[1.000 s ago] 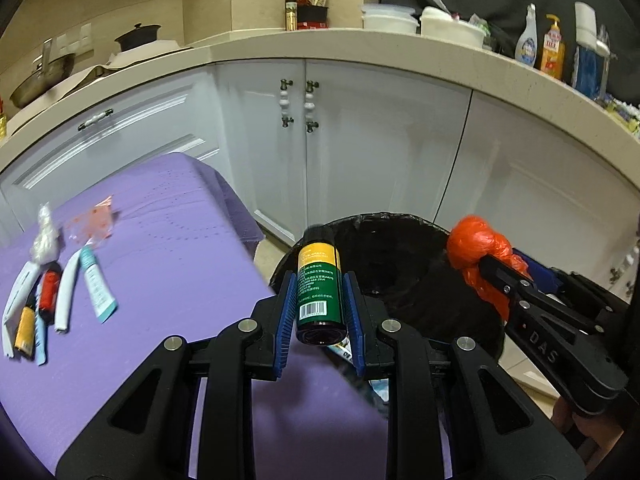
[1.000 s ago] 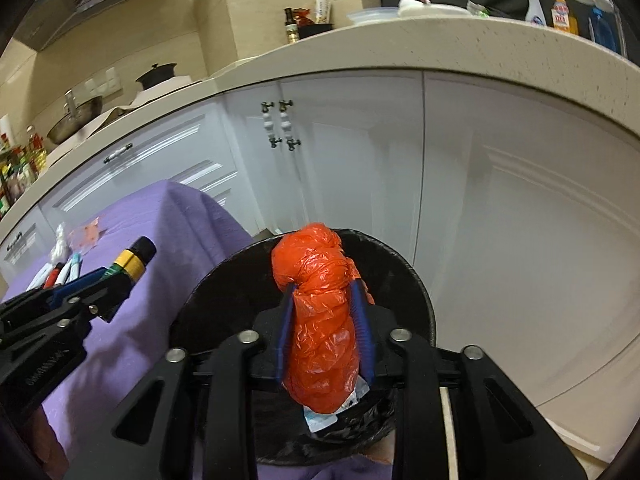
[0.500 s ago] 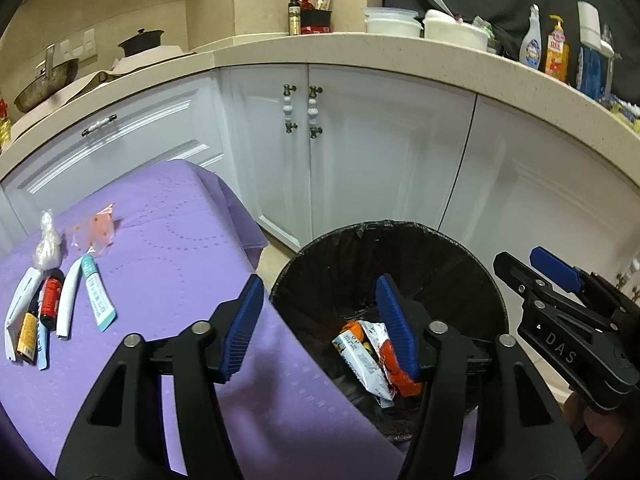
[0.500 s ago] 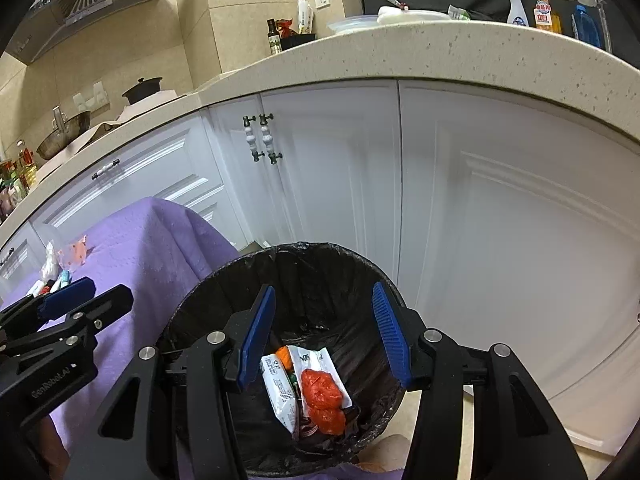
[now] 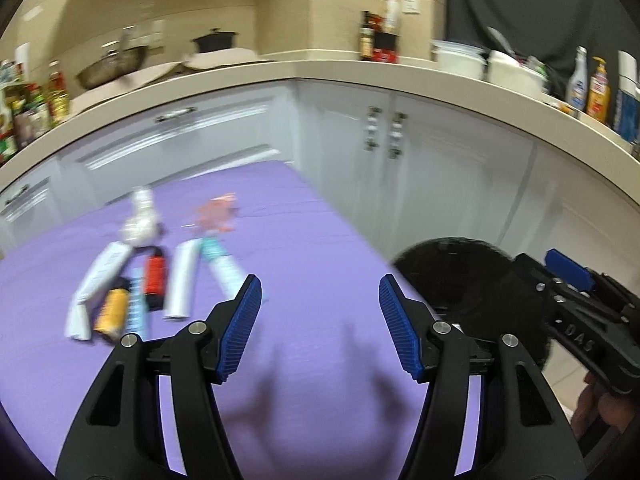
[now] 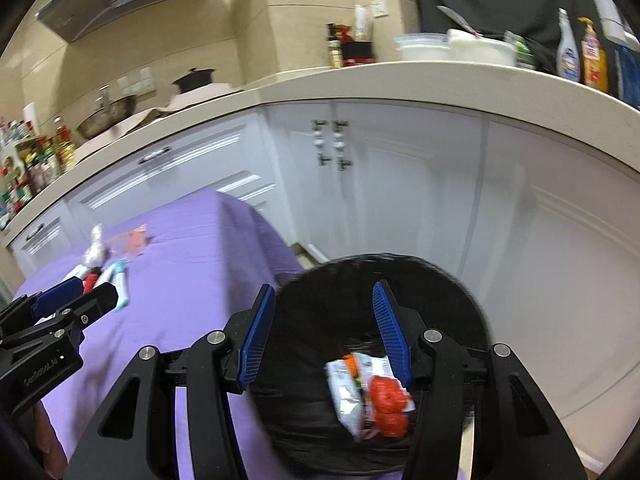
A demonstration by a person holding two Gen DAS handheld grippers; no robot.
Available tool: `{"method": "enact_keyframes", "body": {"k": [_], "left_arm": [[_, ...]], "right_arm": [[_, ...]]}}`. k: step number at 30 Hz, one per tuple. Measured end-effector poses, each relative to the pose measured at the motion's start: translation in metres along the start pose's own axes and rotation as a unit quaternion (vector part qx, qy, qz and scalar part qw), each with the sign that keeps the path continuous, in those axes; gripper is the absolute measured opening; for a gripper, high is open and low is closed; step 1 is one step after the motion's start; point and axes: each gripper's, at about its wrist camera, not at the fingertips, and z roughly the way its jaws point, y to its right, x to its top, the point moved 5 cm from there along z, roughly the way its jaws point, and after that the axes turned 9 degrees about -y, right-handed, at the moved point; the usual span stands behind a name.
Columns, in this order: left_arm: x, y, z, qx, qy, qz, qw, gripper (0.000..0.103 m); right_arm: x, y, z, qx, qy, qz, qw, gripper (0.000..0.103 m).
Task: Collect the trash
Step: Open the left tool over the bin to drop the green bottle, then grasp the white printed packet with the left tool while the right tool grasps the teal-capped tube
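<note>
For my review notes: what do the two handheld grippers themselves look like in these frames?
Both match: the left gripper and right gripper are matte black plastic linkages with triangular cutouts and round silver pivot screws. Each finger ends in a ribbed blue pad. Seen from the other camera, white lettering shows on each gripper's side, too blurred to read fully. No cables are visible. Skin of the holding hand shows; no sleeve is visible.

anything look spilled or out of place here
Nothing spilled. The orange bag and wrappers lie inside the bin; tubes wait in a cluster on the purple cloth.
</note>
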Motion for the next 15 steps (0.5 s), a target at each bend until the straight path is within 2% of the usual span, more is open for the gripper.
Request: {"method": "enact_keyframes", "body": {"k": [8, 15], "left_arm": [[-0.020, -0.101, -0.013, 0.067, -0.009, -0.064, 0.9956, 0.060], [-0.034, -0.165, -0.016, 0.106, -0.021, -0.106, 0.9885, 0.060]], "right_arm": [[-0.003, -0.076, 0.010, 0.049, -0.013, -0.046, 0.998, 0.051], [-0.004, -0.135, 0.021, 0.080, -0.026, -0.092, 0.992, 0.051]]}}
